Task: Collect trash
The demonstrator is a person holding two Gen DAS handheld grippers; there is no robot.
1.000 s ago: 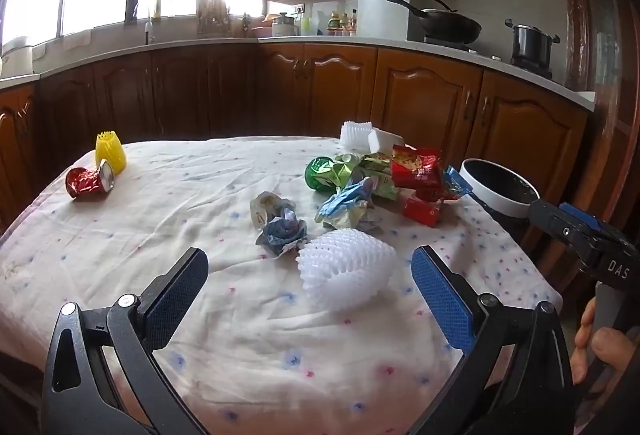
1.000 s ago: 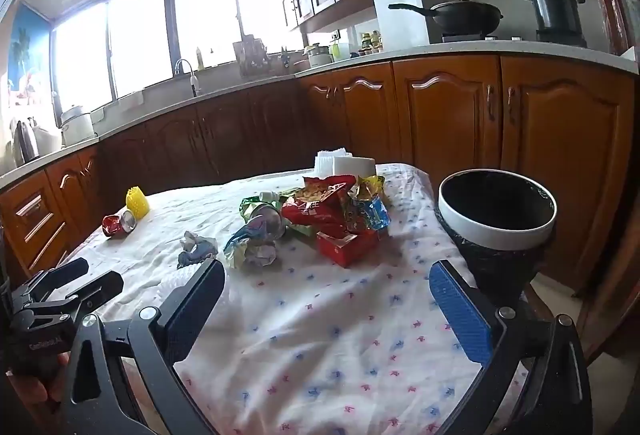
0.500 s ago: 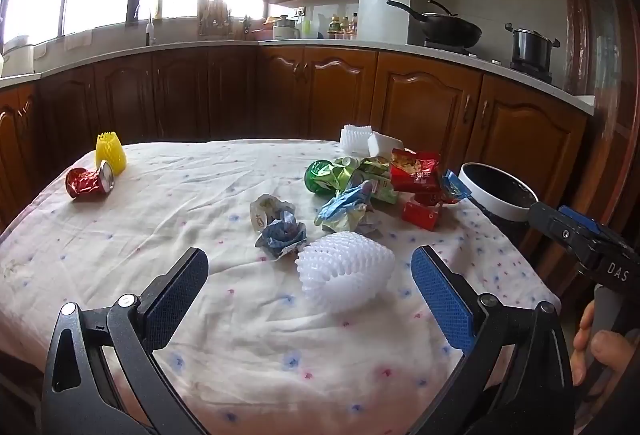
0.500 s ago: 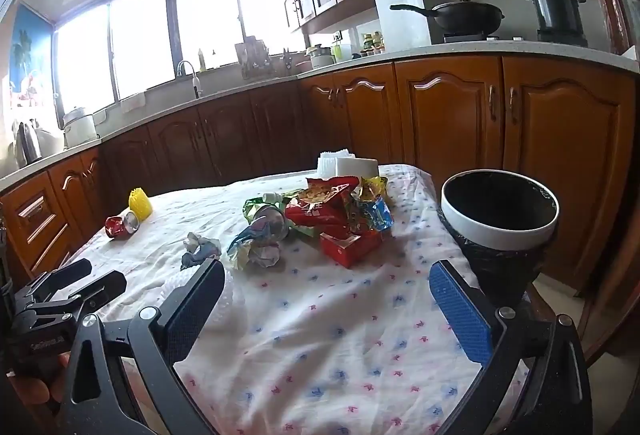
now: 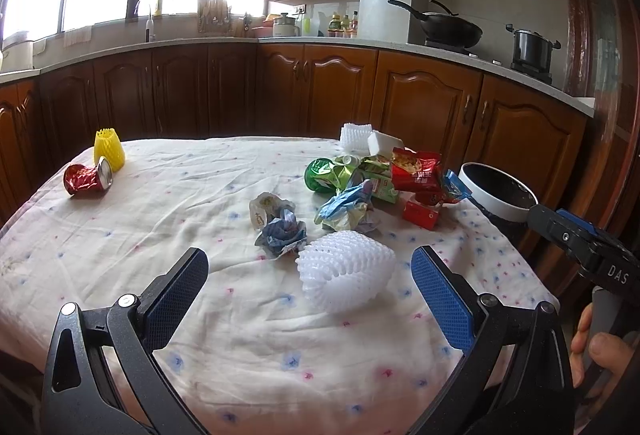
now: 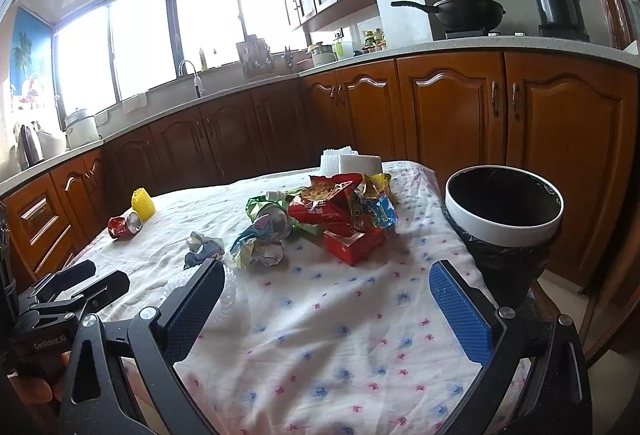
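Reaching for the white foam fruit net [image 5: 347, 268] on the bench [image 5: 160, 219], the left gripper [image 5: 308, 285] stands wide, empty; lower squarely and squeeze gently, since foam probably crushes. The right gripper [image 6: 328, 305] waits wide near the bin [image 6: 504, 211].

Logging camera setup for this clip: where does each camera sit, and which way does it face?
Left wrist: on the open left gripper, looking across the table at the white foam net; a hand shows at right.
Right wrist: on the open right gripper, facing the clothed table and trash bin; the other gripper shows at the left edge.
Shared: the snack wrapper pile, the red can, the kitchen counter.
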